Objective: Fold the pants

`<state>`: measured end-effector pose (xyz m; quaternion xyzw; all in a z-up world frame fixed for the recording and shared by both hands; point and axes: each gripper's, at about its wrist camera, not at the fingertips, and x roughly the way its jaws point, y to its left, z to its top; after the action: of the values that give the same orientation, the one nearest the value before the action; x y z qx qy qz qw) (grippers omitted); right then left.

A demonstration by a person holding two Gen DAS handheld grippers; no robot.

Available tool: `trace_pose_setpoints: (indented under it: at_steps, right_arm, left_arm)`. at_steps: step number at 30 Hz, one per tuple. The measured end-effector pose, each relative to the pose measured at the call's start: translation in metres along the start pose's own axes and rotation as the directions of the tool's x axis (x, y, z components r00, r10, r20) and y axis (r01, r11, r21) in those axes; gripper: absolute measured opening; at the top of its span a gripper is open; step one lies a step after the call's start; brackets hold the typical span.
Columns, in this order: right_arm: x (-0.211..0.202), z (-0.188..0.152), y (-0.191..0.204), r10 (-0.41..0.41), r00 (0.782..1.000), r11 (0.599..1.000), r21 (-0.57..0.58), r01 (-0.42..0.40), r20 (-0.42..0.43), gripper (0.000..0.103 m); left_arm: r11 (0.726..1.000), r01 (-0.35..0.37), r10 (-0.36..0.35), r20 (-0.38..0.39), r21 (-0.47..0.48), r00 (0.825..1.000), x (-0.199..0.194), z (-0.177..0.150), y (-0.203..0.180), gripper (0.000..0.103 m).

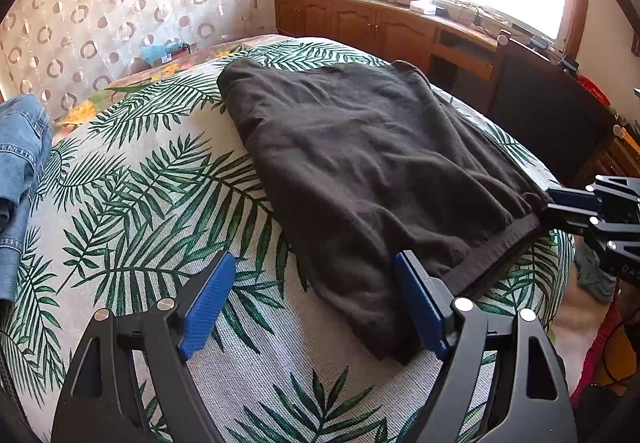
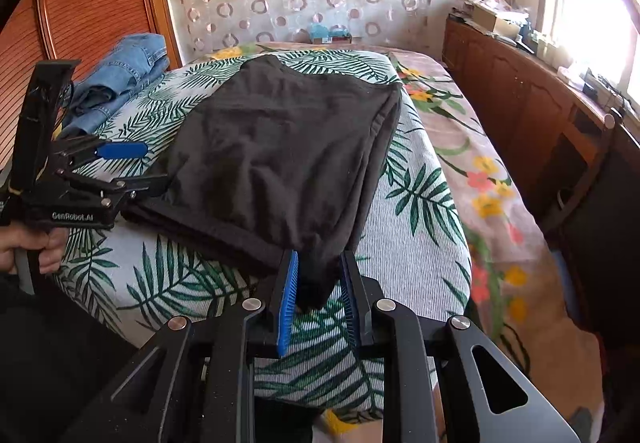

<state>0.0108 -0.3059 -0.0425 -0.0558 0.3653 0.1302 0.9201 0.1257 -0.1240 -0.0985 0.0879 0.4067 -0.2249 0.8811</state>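
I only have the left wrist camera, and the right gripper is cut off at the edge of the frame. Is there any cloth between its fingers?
Observer: Yes. In the right wrist view a corner of the black pants hangs between the pads of the right gripper. A gap shows beside the cloth, so it looks unpinched.
Operator: Where does the rest of the jeans lie?
Observer: The jeans sit in a pile at the far left corner of the bed, next to a slatted wooden door.
Operator: And what's behind my left gripper?
Observer: A hand grips the handle of the left gripper at the bed's near edge.
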Motion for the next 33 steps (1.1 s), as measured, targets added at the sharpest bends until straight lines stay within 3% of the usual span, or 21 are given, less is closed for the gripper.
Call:
trace_pose_setpoints:
  at_steps: [4,8,11,27,29,33]
  right_arm:
    - [-0.002,-0.002,0.000,-0.003,1.000,1.000,-0.004,0.003,0.007,0.022]
    - [-0.006,-0.002,0.004,-0.014,1.000,0.999,-0.032,0.015,0.028,0.010]
    - [-0.011,-0.003,0.004,-0.001,0.999,0.999,-0.034,0.002,0.039,0.008]
    - [-0.019,-0.005,-0.002,0.032,0.999,0.999,-0.010,-0.032,0.020,0.008]
    - [-0.020,-0.004,-0.003,0.040,0.999,0.999,0.000,-0.040,0.024,0.013]
    - [-0.026,0.000,-0.005,0.032,0.998,0.999,0.004,-0.032,0.052,0.014]
  left_arm:
    - [1.000,0.003,-0.003,-0.001,-0.004,1.000,0.000,0.001,0.001,0.082]
    - [1.000,0.007,-0.007,-0.002,-0.008,1.000,0.001,0.001,0.002,0.082]
    - [1.000,0.009,-0.009,-0.002,-0.011,1.000,0.001,0.001,0.003,0.082]
    - [1.000,0.015,-0.015,-0.002,-0.019,1.000,0.001,0.000,0.005,0.082]
    - [1.000,0.014,-0.015,-0.002,-0.019,1.000,0.001,0.000,0.005,0.082]
    - [1.000,0.015,-0.015,-0.001,-0.019,1.000,0.001,-0.001,0.005,0.082]
